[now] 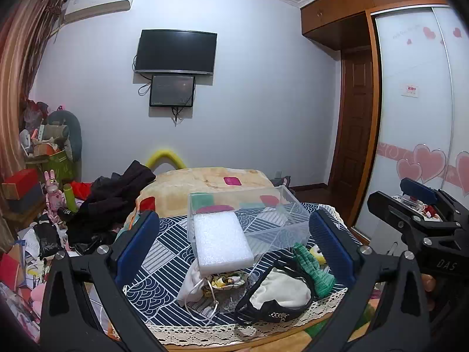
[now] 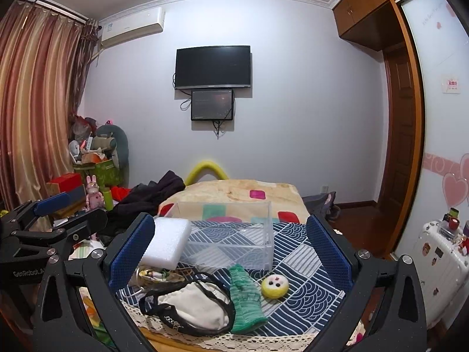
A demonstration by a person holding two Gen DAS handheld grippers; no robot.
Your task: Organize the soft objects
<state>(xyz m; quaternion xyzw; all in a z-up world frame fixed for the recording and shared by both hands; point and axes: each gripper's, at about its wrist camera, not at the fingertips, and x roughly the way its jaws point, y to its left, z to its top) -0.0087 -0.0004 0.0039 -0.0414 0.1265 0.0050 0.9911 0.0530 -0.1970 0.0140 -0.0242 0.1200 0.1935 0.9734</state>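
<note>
The left gripper [image 1: 234, 243] has its blue-padded fingers [image 1: 137, 243] spread wide with nothing between them. Straight ahead, in the gap between the fingers, a white rectangular foam block [image 1: 221, 239] leans with its far end inside the clear plastic box with dividers [image 1: 263, 220] and its near end resting on a white drawstring cloth pouch with a printed pattern [image 1: 202, 286]. Nearer the right finger lies a cream cloth bag with black mesh trim [image 1: 278, 293], and just beyond it, touching its far edge, a green knitted glove [image 1: 313, 268]. All sit on the bench, which is covered by a navy and white patterned cloth with a lace hem [image 1: 164, 252].

The right gripper [image 2: 230, 252] is likewise wide open and holds nothing. Its left finger [image 2: 132, 252] is just in front of the foam block [image 2: 167, 242]. Between the fingers lie the cream bag [image 2: 190, 308], the green glove [image 2: 243, 296] beside it, and a small round yellow plush toy with a white face [image 2: 275, 285] just to the glove's right, nearer the right finger. The clear box [image 2: 228, 228] stands beyond them.

Past the bench is a bed with a beige patterned blanket [image 2: 234, 193], a heap of dark clothes [image 1: 114, 199] at its left, and a black wall-mounted television [image 2: 213, 67] above.
</note>
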